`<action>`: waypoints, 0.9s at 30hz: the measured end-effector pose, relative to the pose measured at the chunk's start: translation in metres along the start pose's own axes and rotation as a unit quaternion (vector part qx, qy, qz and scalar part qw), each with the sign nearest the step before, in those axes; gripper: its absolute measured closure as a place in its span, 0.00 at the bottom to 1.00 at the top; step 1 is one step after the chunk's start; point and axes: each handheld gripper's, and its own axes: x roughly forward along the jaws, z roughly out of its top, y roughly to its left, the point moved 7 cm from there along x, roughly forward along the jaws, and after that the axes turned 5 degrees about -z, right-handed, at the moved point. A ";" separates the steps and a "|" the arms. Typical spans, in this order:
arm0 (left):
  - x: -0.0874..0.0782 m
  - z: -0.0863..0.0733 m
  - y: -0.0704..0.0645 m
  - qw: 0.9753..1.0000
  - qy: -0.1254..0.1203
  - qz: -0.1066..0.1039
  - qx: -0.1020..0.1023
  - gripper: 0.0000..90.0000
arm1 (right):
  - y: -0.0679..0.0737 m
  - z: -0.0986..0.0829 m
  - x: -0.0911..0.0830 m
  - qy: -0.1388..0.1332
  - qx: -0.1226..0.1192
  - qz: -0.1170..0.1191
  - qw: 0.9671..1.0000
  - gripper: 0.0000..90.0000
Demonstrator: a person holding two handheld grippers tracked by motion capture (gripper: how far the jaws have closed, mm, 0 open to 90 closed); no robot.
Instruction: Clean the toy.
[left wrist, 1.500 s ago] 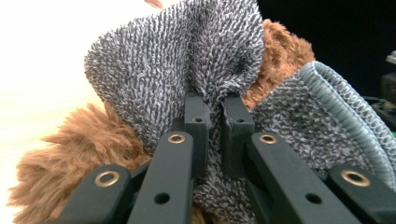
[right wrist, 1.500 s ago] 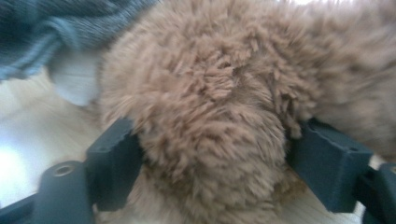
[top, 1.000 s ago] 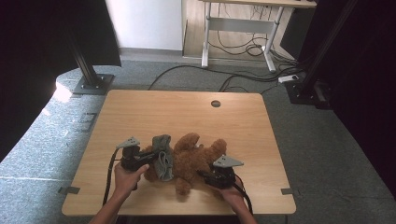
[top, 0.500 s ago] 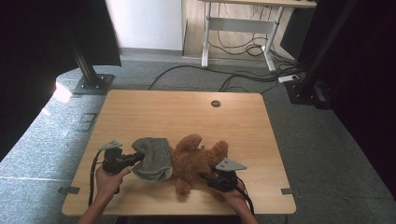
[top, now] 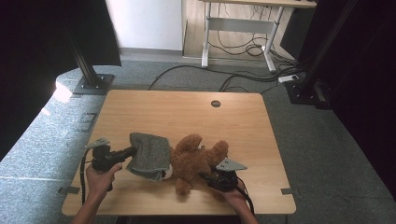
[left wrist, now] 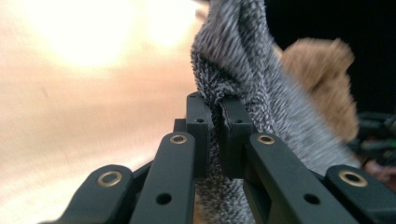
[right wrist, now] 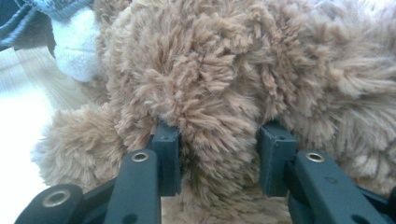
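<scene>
Bear (top: 196,157) lies at the tabletop's (top: 187,112) six o'clock edge, right tongs (top: 211,178) gripping its plush; left tongs (top: 131,151) pinch the grey cloth (top: 149,153), seemingly nearly off its nine o'clock end.

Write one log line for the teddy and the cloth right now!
left gripper: shut on grey fuzzy cloth | right gripper: gripping brown plush teddy bear | wooden table

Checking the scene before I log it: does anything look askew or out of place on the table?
Nothing is spilled or damaged. The brown teddy bear lies sprawled on the table, the right gripper clamped on its fur. The grey fuzzy cloth hangs bunched beside it, its edge pinched in the left gripper.
</scene>
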 end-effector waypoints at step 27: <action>0.074 0.010 -0.052 0.996 0.062 -0.030 0.048 0.80 | 0.000 0.000 0.000 0.000 0.007 0.005 1.000 0.64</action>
